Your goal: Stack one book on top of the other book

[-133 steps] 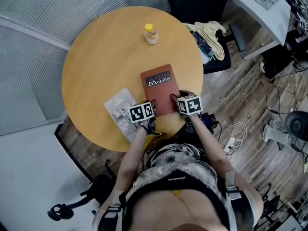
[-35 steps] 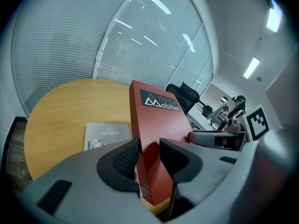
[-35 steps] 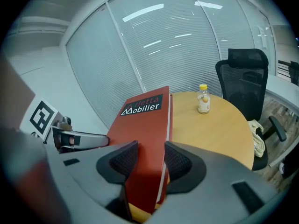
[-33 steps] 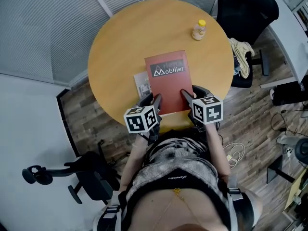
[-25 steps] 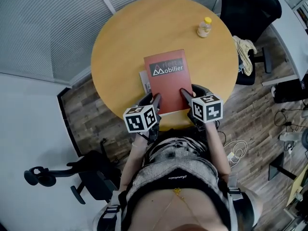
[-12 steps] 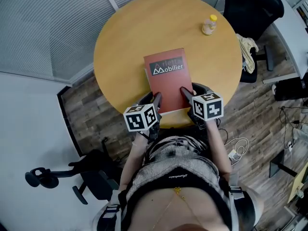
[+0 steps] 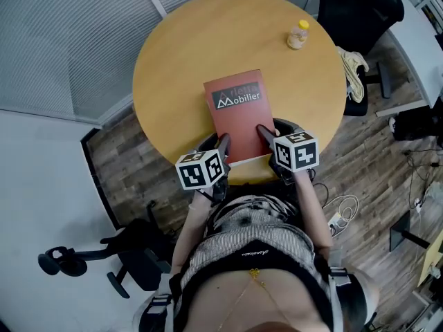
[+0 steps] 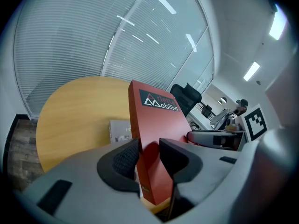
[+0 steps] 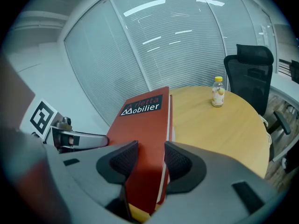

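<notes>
The left gripper (image 8: 148,150) has its jaws pressed on the near left corner of the red book (image 7: 235,113), one pad on the cover and one under it, parted only as wide as the book is thick. The right gripper (image 9: 150,155) clamps the near right corner the same way. The two sit side by side, angled forward and down, marker cubes facing up and forearms reaching out from the torso. The book is a slim red hardback with a dark title panel lettered in white at its far end. Its near edge lies close to the near rim of the round wooden worktop (image 7: 180,61). A grey book (image 8: 119,130) lies flat beneath it, almost fully covered — only a strip shows past the red book's left side. Beyond the red book's far end the worktop is bare wood, apart from a small yellow-capped bottle (image 7: 298,34) well off near the far right rim. A black chair (image 7: 353,5) stands just past that rim — another office chair (image 7: 104,254) is on the floor at the near left.
</notes>
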Demonstrator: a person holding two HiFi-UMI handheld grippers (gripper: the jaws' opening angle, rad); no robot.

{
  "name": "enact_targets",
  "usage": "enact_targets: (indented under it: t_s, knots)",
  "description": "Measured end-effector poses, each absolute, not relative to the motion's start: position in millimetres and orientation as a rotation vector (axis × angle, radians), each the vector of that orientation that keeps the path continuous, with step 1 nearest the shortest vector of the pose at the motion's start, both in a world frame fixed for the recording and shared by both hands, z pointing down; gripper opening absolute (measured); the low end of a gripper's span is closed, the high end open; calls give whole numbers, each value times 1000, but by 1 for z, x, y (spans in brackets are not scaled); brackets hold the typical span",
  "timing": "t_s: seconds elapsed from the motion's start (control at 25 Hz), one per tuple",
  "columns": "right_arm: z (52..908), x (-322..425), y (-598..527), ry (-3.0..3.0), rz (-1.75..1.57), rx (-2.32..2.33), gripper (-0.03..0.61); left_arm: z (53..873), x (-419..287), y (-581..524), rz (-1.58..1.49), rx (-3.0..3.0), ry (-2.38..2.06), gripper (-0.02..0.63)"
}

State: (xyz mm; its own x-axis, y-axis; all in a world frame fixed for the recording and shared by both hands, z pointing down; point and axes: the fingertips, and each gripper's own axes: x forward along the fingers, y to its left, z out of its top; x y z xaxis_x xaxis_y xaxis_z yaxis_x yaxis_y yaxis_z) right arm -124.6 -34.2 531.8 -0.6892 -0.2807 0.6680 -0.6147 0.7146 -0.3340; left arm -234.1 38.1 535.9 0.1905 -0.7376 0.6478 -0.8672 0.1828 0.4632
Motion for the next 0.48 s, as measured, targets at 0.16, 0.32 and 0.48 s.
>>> enact_targets:
  t_s: [0.16, 0.32, 0.48]
  knots:
    - [535, -125, -35, -2322, 743, 675, 189, 538, -234, 37, 187, 1575, -1564, 150]
    - [538, -125, -35, -2314, 750, 665, 189, 542, -234, 38, 195, 1567, -1559, 149]
    - [546, -126, -33, -2300, 752, 656, 189, 550, -235, 41, 201, 1557, -1549, 149]
